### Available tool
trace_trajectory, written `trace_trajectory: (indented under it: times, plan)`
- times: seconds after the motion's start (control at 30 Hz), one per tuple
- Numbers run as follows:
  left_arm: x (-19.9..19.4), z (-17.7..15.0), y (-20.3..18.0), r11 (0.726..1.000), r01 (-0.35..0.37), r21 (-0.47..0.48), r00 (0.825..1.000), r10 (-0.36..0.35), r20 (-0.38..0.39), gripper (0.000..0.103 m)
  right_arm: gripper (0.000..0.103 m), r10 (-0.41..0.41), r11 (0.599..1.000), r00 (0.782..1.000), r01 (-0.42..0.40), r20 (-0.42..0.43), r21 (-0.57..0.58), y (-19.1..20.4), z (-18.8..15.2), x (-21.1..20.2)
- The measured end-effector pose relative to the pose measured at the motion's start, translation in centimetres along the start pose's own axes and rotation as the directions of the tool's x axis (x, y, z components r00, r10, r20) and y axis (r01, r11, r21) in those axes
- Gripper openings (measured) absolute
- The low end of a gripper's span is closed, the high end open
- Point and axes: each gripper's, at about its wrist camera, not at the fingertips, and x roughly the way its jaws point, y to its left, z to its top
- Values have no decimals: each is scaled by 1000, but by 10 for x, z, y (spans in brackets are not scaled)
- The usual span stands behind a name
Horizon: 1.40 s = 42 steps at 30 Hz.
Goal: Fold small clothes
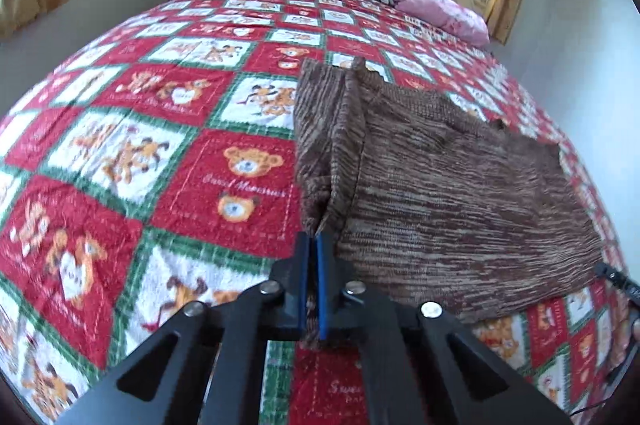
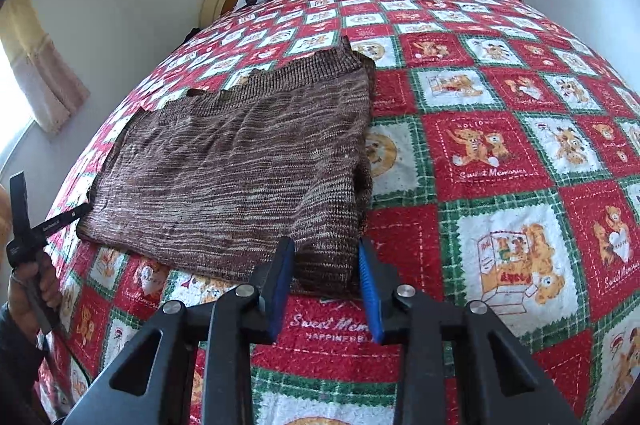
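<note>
Garment: brown knit top (image 2: 240, 161) lies flat on the quilt (image 2: 480, 153), hem toward the cameras, neckline toward the headboard at 12 o'clock.
Long axis: hem to neck, running from 6 to 12 o'clock in both wrist views.
Left claw (image 1: 313, 245): closed, pads pinching the near left hem corner; a raised fold of knit climbs from the pinch toward 12 o'clock.
Right claw (image 2: 326, 257): part open, jaws either side of the near right hem corner; cloth lies between the pads, and whether they press on it cannot be told.
Nearer hand: each is at its own corner; neither is closer overall.
Governing relation: the bulk of the top lies ahead of both claws at 12 o'clock, so carrying the hem that way would likely double it over.
</note>
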Motion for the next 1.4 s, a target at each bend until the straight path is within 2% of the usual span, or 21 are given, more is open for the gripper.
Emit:
trace_trajectory:
  times: [0.17, 0.23, 0.33, 0.43, 0.47, 0.53, 0.57, 0.67, 0.73, 0.77, 0.8, 0.83, 0.87, 0.9, 0.97, 1.07, 1.17, 1.23, 1.33, 1.4]
  plan:
    - [-8, -5, 5, 999, 50, -9, 999, -50, 17, 3, 31, -7, 1000, 1000, 7, 2, -10, 0, -2, 4]
    - [-4, -3, 7, 999, 22, -38, 1000, -22, 12, 10, 31, -11, 1000, 1000, 11, 9, -11, 2, -1, 5]
    - [-1, 2, 8, 996, 46, -74, 999, -46, 9, 13, 31, 4, 1000, 1000, -4, 25, 26, -1, 0, 2]
    - [-11, 12, 2, 998, 1, -57, 996, 4, 84, 14, 31, 8, 999, 999, -10, 36, 46, -5, -3, 5]
    - [-13, 16, 0, 999, 0, -52, 994, 6, 106, 24, 31, 8, 999, 999, -10, 43, 42, -4, -5, 5]
    - [-15, 32, -6, 999, 5, -37, 989, 1, 145, 72, 31, 4, 999, 999, -6, 52, 38, -4, -7, 6]
    - [-13, 38, -10, 1000, -8, -27, 987, 12, 160, 77, 32, 3, 999, 998, -5, 57, 40, -4, -8, 7]
    - [4, 62, -24, 999, -14, 31, 987, 9, 162, 77, 34, 26, 998, 997, -30, 74, 54, -8, -12, 10]
    - [29, 76, -36, 996, -41, 77, 993, 32, 112, 74, 34, 52, 995, 995, -58, 83, 76, -14, -14, 11]
    - [39, 79, -38, 995, -54, 86, 995, 47, 86, 61, 34, 64, 994, 994, -72, 87, 85, -16, -14, 11]
    - [53, 83, -41, 993, -66, 94, 997, 61, 51, 40, 34, 69, 993, 994, -77, 88, 89, -16, -14, 11]
    - [70, 87, -41, 992, -84, 99, 996, 85, -2, 15, 34, 72, 993, 994, -80, 88, 91, -17, -14, 11]
    - [82, 87, -38, 992, -87, 88, 995, 92, -49, 4, 35, 72, 993, 994, -80, 87, 90, -16, -14, 12]
    - [83, 86, -37, 995, -71, 75, 996, 74, -42, 2, 36, 72, 993, 994, -80, 87, 88, -16, -14, 12]
    - [70, 84, -38, 995, -63, 73, 998, 61, 26, 2, 39, 78, 993, 993, -85, 86, 83, -15, -14, 13]
    - [48, 77, -24, 1000, -25, 10, 997, 24, 77, 2, 41, 84, 992, 992, -92, 89, 81, -15, -15, 13]
    - [48, 70, -6, 999, -37, -32, 997, 39, 72, 2, 42, 88, 993, 992, -94, 88, 77, -14, -15, 14]
    - [55, 67, -3, 995, -90, -29, 994, 92, 61, 0, 43, 84, 993, 993, -90, 86, 71, -14, -14, 15]
    - [51, 70, 13, 986, -115, -122, 989, 126, 80, 0, 43, 87, 993, 992, -94, 89, 74, -15, -14, 15]
    - [54, 72, 18, 981, -131, -145, 986, 143, 79, 0, 43, 88, 993, 992, -94, 88, 74, -15, -14, 15]
